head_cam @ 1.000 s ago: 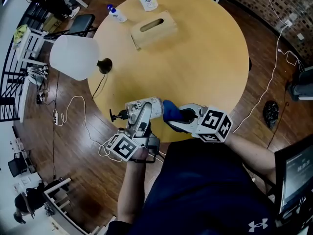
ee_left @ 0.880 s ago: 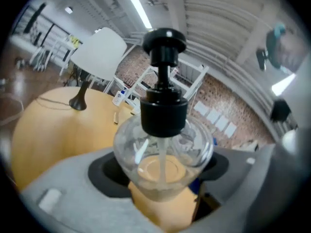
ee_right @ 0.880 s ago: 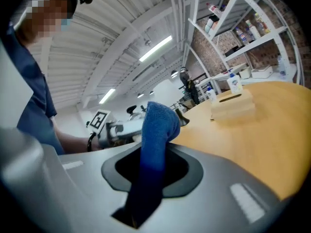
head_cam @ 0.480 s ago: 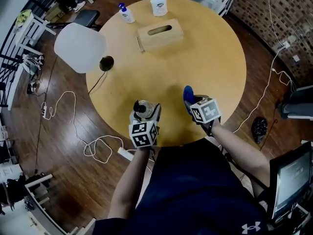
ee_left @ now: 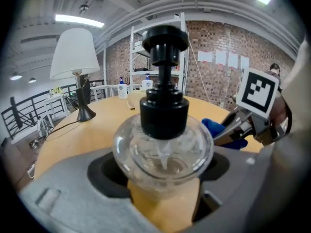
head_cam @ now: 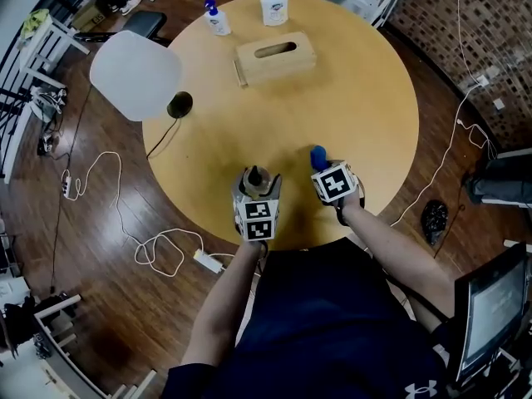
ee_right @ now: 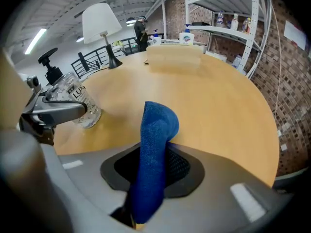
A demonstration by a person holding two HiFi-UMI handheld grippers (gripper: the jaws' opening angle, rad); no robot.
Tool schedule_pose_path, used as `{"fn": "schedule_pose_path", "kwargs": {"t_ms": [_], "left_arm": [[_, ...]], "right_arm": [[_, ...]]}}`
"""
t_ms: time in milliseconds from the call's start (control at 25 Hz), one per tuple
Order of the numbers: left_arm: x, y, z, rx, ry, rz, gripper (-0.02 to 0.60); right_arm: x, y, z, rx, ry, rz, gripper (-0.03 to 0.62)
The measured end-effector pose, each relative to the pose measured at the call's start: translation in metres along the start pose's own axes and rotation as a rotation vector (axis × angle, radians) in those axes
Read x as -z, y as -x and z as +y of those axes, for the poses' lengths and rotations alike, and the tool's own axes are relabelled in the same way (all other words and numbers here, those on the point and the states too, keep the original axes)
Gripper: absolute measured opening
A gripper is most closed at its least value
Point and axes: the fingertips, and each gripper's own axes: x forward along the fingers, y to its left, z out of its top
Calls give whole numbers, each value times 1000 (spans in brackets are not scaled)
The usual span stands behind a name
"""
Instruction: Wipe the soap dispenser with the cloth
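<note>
Soap dispenser [ee_left: 165, 130], a clear round bottle with a black pump, is clamped about its body in the left tool [ee_left: 163, 171] and held pump-up close to the near edge of the desk [head_cam: 357, 98]; whether its base rests on the wood cannot be told. Just beside it along that edge, not touching, the blue cloth [ee_right: 156, 144] is pinched between the jaws of the right tool [ee_right: 154, 181], which have just been opening a little with the cloth between them. If that pinch is loosened further, the cloth could be dropped before the bottle is reached. The smooth curved wall could also be twisted or squeezed out of the left clamp under wiping pressure, and so near the edge it might be lost to the floor. Soap could be squirted if the pump is pressed. The lamp [head_cam: 137, 77] and tissue box [head_cam: 274, 56] toward the far edge are well apart from it.
</note>
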Motion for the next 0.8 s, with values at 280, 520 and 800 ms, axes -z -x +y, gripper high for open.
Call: {"fn": "schedule_pose_path", "kwargs": {"t_ms": [280, 520, 800], "left_arm": [[15, 11, -6, 86, 61, 51, 393], [50, 80, 3, 124, 133, 49, 391], [107, 161, 12, 92, 348, 97, 200]], "right_arm": [[11, -3, 7, -92, -108, -51, 254], [35, 61, 14, -106, -160, -184, 251], [110, 122, 25, -134, -452, -248, 120]]}}
